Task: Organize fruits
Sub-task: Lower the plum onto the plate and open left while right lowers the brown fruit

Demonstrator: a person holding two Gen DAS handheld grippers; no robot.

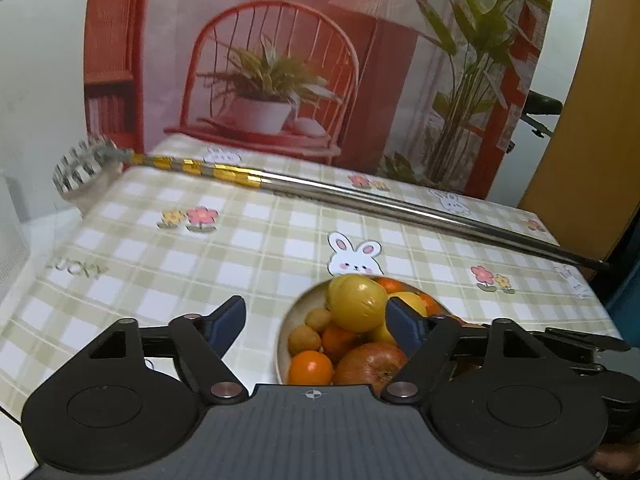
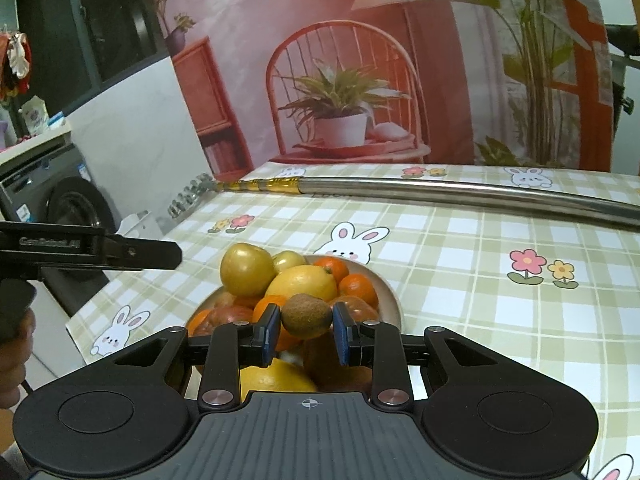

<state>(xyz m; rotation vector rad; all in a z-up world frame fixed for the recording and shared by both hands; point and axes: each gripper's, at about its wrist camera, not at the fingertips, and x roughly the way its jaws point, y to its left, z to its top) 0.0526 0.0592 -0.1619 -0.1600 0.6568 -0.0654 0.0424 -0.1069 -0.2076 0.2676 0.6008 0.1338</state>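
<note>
A beige bowl heaped with fruit stands on the checked tablecloth. In it lie a yellow-green apple, a lemon, mandarins, a red apple and small brown round fruits. My left gripper is open just above the bowl's left half, its right finger beside the yellow-green apple, nothing pressed between the pads. My right gripper is shut on a brown kiwi, held over the near side of the pile.
A long metal pole with gold bands lies across the back of the table. The table's left edge drops off toward a washing machine. A printed backdrop stands behind the table.
</note>
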